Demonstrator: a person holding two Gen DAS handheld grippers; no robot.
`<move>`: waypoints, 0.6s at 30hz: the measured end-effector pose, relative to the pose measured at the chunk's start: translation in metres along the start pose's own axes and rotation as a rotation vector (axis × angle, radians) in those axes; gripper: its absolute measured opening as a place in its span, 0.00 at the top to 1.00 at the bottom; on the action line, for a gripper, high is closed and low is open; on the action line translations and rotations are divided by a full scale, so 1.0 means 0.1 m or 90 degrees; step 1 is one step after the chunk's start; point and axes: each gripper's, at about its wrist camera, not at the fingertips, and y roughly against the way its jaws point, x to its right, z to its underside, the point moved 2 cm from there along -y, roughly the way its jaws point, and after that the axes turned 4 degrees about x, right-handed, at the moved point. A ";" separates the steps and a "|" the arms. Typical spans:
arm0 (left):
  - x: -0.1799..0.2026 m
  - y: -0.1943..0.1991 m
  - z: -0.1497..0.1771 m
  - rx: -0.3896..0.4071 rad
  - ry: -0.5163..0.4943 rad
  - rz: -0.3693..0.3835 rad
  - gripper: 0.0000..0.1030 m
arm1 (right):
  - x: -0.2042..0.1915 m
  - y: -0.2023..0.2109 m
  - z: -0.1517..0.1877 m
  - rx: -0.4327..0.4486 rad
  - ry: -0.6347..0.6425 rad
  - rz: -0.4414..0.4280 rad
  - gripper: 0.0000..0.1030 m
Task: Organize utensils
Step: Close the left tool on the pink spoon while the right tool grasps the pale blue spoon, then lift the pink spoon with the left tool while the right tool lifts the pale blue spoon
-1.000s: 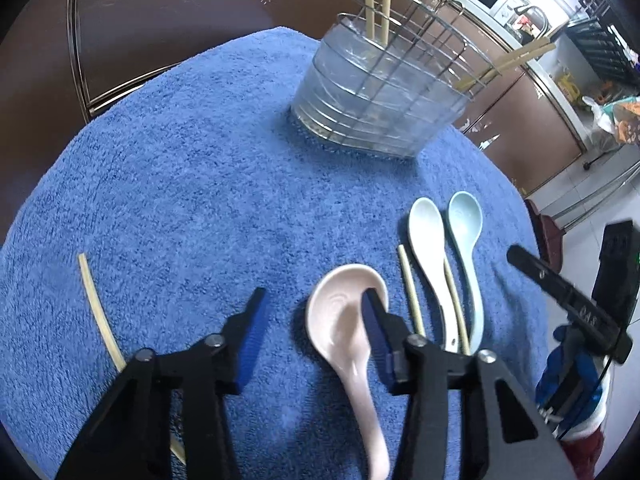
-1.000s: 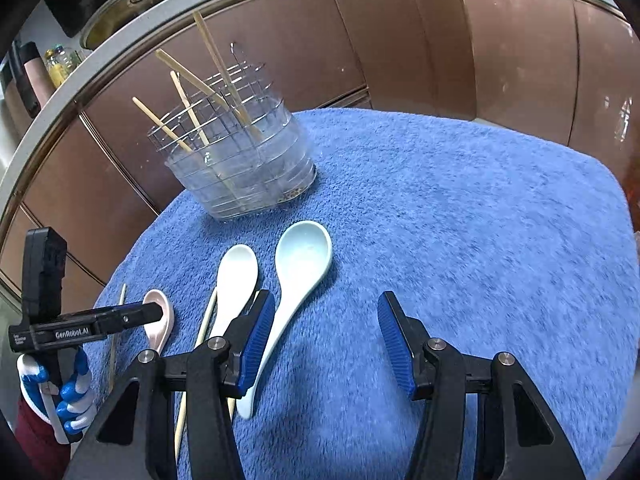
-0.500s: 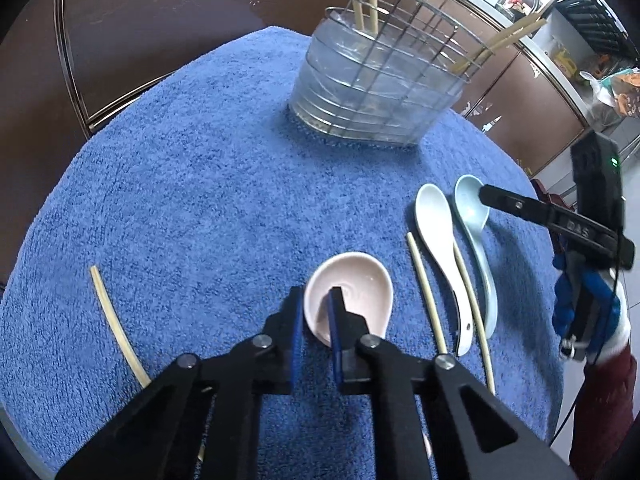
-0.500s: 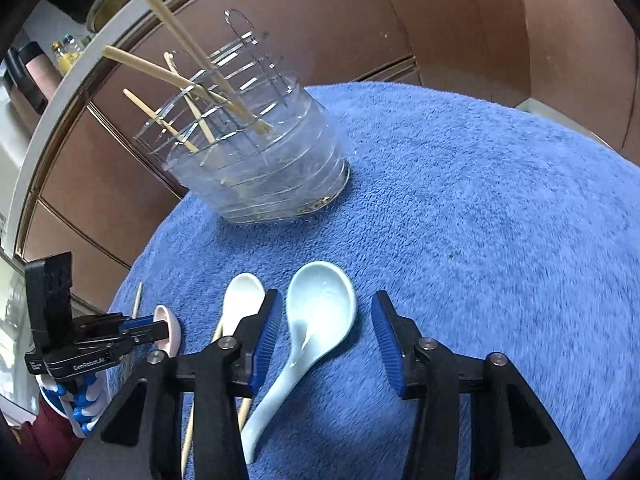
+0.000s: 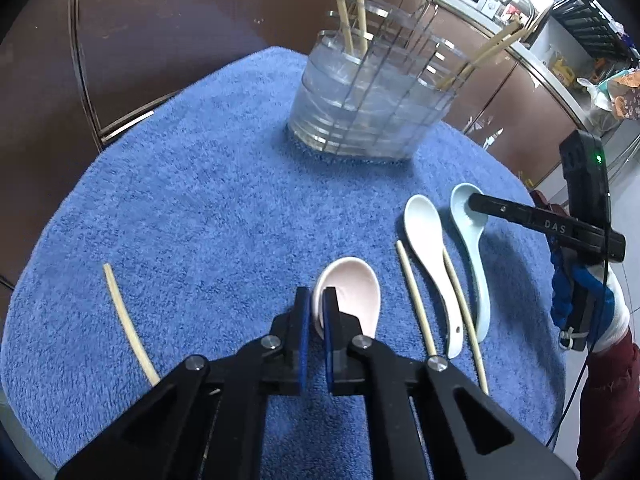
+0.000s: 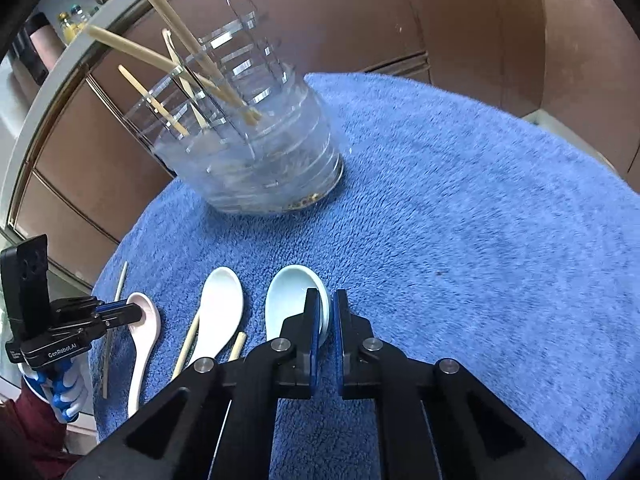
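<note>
- My left gripper (image 5: 314, 304) has just been closing; its pads now pinch the near-left rim of the pink spoon (image 5: 352, 296), at about 6 o'clock on the towel (image 5: 200, 200) in the left wrist view.
- My right gripper (image 6: 326, 306) has just been closing too; its pads now pinch the right rim of the pale blue spoon (image 6: 288, 300), at about 6 o'clock in the right wrist view.
- A white spoon (image 6: 218, 312) lies loose between the two held ones, with chopsticks (image 5: 416, 300) beside it. One more chopstick (image 5: 126, 324) lies apart at 8 o'clock in the left view.
- The clear holder (image 5: 368, 116) stands at 12 o'clock, chopsticks already upright in it.
- Appearance: the spoons are short, deep-bowled, smooth and glossy, ceramic by the look; handles point toward me.
- Handling, as I judge it: stiff, moderately heavy, slippery under the pads and liable to chip if dropped. A rim pinch leaves the handle free to swing; gripping at the neck would be steadier.
- The chopsticks look light, thin and rigid; they are best taken mid-length.
</note>
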 end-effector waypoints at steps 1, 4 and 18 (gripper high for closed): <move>0.01 0.04 0.00 0.007 0.001 -0.001 0.95 | -0.01 0.07 0.02 0.009 0.000 0.004 0.94; 0.04 0.20 0.01 0.031 -0.004 -0.012 0.95 | -0.06 0.21 0.03 0.029 0.007 0.018 0.94; 0.17 1.08 0.20 0.137 -0.013 -0.034 0.95 | -0.56 1.18 0.24 0.139 0.064 0.073 0.94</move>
